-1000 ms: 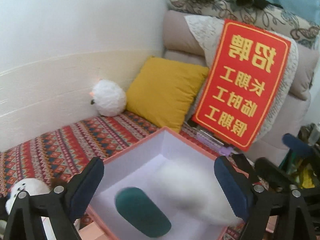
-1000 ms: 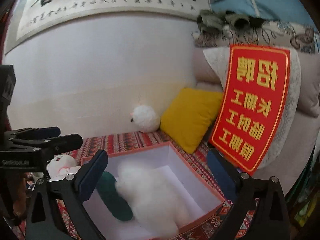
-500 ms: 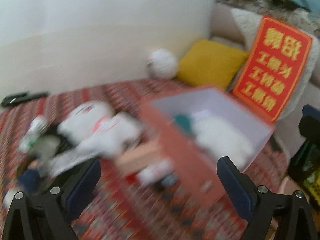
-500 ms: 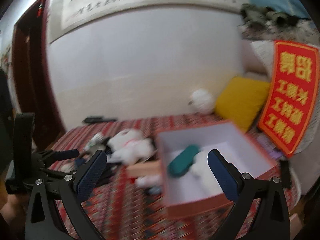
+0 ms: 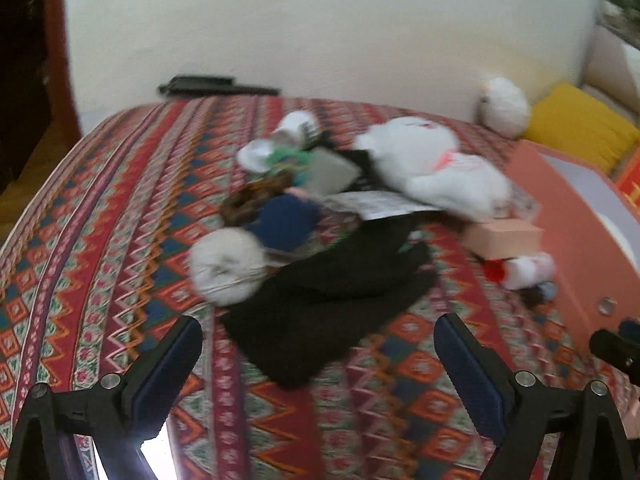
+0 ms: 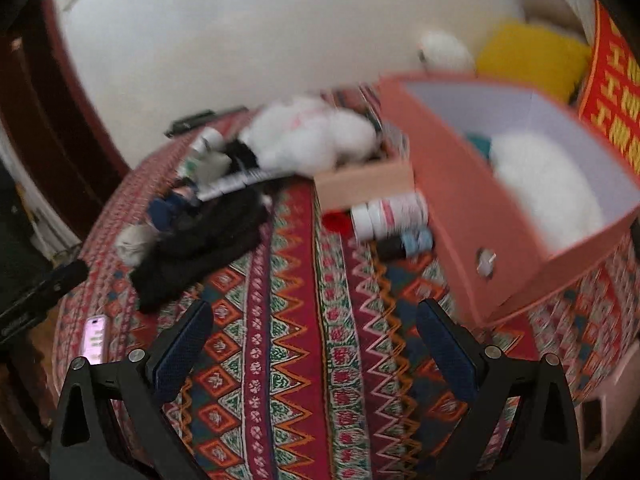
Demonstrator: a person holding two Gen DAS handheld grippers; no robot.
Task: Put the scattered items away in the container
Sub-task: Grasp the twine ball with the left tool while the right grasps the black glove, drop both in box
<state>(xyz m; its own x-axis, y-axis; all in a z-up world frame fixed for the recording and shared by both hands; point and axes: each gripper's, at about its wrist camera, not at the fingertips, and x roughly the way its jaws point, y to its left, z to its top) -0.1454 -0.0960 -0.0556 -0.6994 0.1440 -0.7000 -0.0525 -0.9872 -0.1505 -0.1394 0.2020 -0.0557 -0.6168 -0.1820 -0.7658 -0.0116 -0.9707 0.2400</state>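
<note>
Between picks. The salmon-pink box (image 6: 472, 200) is the container; it sits on a patterned cloth (image 6: 288, 360) and already holds a white fluffy item (image 6: 548, 184) and something teal (image 6: 480, 144) at its far inner side. Most of the clutter is not yet in.

The heap lies left of the box. Touching or just beside the box's left wall: a small tan carton (image 6: 364, 180), a white tube with a red cap (image 6: 384, 212), and two small spools, one black and one pale blue (image 6: 404, 244). Beyond the carton, a white plush toy (image 6: 312, 136). Further left of the box: a dark folded garment (image 5: 332, 304), a pale ball of yarn (image 5: 226, 266), a navy bundle (image 5: 286, 222), papers and small bottles, too blurred to sort. Well apart from the box, near the cloth's left edge, a pink phone (image 6: 94, 338).

Left hand-held gripper (image 5: 318, 364): jaws spread wide, nothing between them, touching nothing; it points at the dark garment and the yarn ball. Right hand-held gripper (image 6: 312, 350): likewise spread wide and empty, over bare cloth short of the tube and spools.

Likely next: pick one item. The garment is soft; pinch a raised fold. The tube and spools may roll.
</note>
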